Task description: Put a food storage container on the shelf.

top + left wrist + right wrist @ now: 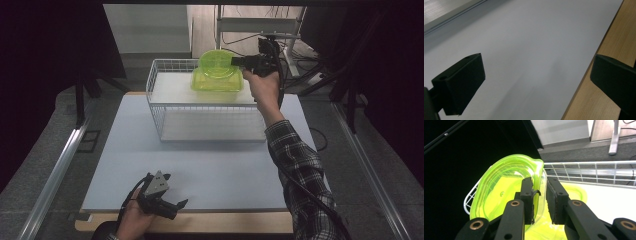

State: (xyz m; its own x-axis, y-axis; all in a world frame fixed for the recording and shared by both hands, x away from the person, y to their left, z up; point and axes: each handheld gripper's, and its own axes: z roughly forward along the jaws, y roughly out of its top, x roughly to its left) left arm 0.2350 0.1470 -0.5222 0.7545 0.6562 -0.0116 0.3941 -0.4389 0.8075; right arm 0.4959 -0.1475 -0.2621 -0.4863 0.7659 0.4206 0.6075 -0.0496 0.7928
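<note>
- From the high view, we see a white wire basket (165, 107) standing on the far half of the counter (200, 170). In it, toward its far right corner, sits a clear green tub (216, 82), and a green lid (216, 62) of the same plastic stands tilted up over the tub's back edge.
- There too, we see the right gripper (234, 61) reach in from the right at the basket's far corner, its tips at the right rim of the lid. The left gripper (181, 204) rests low at the near edge of the counter, well apart from the basket, its jaws spread.
- In the left gripper view, we see two black jaws standing wide apart with nothing between them; bare grey counter lies under them, and its wooden edge (599, 75) runs along the right.
- In the right gripper view, we see the lid's rim (541, 180) pass between the two jaws. The left jaw lies against the lid's face, while a small gap shows at the right jaw, so the grip looks loosened rather than clamped. The tub lies below and behind the jaws, inside the basket's white wire wall (586, 170).
</note>
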